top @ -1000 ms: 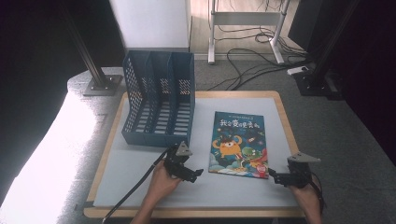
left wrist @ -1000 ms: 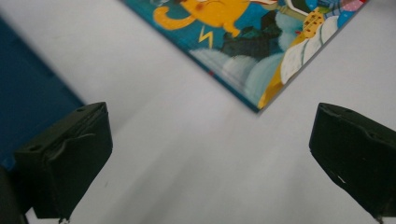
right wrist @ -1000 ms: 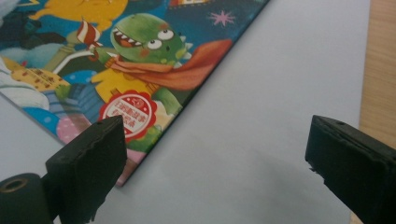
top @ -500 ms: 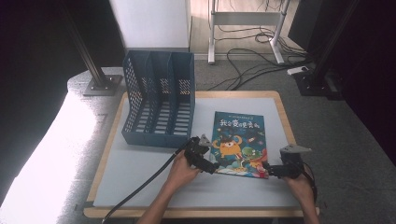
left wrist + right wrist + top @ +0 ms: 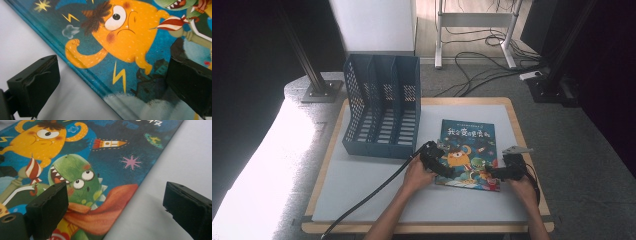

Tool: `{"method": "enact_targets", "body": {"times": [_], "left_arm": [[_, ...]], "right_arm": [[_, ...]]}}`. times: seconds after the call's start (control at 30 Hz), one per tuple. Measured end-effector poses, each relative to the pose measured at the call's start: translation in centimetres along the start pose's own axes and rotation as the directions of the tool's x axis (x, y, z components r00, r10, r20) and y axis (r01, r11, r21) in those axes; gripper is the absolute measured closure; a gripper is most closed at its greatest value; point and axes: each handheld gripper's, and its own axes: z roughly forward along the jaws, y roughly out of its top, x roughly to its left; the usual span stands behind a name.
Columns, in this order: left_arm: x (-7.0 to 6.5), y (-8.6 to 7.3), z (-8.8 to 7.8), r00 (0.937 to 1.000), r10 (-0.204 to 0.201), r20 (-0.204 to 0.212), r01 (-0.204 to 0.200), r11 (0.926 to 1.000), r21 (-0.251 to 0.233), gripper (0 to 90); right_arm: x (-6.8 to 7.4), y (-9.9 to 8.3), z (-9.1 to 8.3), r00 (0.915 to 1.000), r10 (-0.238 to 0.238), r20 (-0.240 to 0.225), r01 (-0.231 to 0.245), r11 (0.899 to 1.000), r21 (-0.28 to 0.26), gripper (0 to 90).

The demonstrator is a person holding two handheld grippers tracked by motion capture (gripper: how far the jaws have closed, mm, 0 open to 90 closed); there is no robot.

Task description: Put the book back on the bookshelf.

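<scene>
Both of your grippers stand wide open and hold nothing: the left gripper (image 5: 443, 169) straddles the spine edge of the picture book (image 5: 468, 150), the right gripper (image 5: 498, 173) its opposite near corner, and the book lies flat on the white mat (image 5: 362, 185). Slide one jaw under each edge before closing, and lift evenly. Beyond, the blue file rack (image 5: 382, 107) looks empty in all three slots.

Black tools (image 5: 447, 169) (grey-plated, cabled)
</scene>
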Motion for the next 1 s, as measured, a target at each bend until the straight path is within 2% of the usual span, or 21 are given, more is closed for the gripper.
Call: {"method": "enact_targets", "body": {"times": [0.13,0.23,0.3,0.37,0.5,0.87,0.93,1.0], "left_arm": [[0.1,0.0,0.4,0.9997,-0.020,0.016,0.020,0.9994,-0.027,0.0],[0.0,-0.1,0.5,0.9996,-0.028,0.008,0.028,0.9988,-0.039,0.0],[-0.1,-0.1,0.5,0.9997,-0.025,0.005,0.026,0.9990,-0.037,0.0],[-0.3,-0.2,0.4,0.9995,-0.032,0.003,0.032,0.9988,-0.036,0.0],[-0.6,-0.2,0.3,0.9993,-0.037,-0.003,0.037,0.9990,-0.024,0.0],[-2.1,-0.9,-0.2,0.9995,-0.032,-0.004,0.032,0.9994,-0.013,0.0],[-2.8,-1.5,-0.5,0.9997,-0.025,0.003,0.025,0.9995,-0.017,0.0],[-3.5,-1.8,-0.7,0.9998,-0.021,0.004,0.021,0.9997,-0.015,0.0]], "right_arm": [[-0.1,0.1,0.4,0.9998,0.012,-0.016,-0.012,1.000,-0.008,5.3],[-0.1,0.2,0.9,0.9987,0.023,-0.046,-0.023,1.000,-0.007,2.9],[0.0,0.4,1.1,0.9989,0.015,-0.043,-0.015,1.000,-0.002,1.2],[0.2,0.4,1.2,0.9984,0.007,-0.056,-0.007,1.000,-0.003,5.2],[0.6,0.4,1.2,0.9983,0.002,-0.058,-0.002,1.000,-0.009,5.3],[0.9,-0.6,0.1,0.9953,0.013,-0.096,-0.016,1.000,-0.023,6.2],[1.1,-1.1,-0.5,0.9942,0.008,-0.107,-0.011,1.000,-0.023,6.6],[1.5,-1.5,-0.8,0.9951,-0.005,-0.098,0.003,1.000,-0.022,6.6]]}}
